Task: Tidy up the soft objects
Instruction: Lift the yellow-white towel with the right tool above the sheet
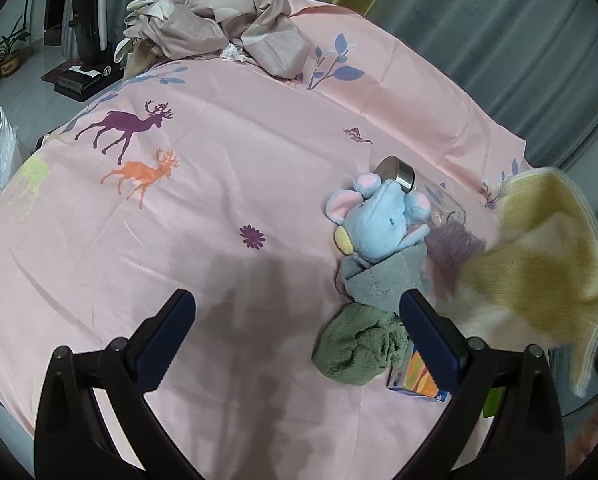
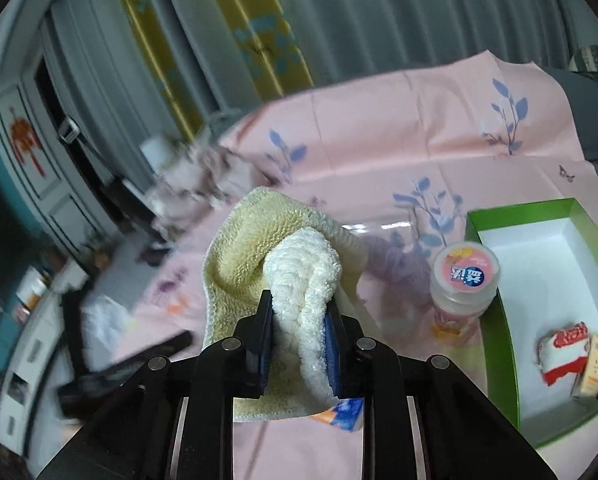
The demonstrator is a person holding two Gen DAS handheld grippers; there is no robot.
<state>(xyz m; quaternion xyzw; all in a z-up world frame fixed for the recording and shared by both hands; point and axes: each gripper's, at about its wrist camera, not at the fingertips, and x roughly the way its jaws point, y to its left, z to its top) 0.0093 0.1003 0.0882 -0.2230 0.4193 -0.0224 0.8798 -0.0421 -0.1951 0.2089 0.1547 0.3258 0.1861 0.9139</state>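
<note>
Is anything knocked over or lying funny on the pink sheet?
Yes. A clear jar with a silver lid lies tipped on its side behind the blue plush elephant, instead of standing up. The elephant, a grey cloth and a green cloth sit in a jumbled heap. The right gripper is shut on a yellow-and-white towel.

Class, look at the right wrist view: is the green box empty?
No. The green box holds two small packets on its white floor.
</note>
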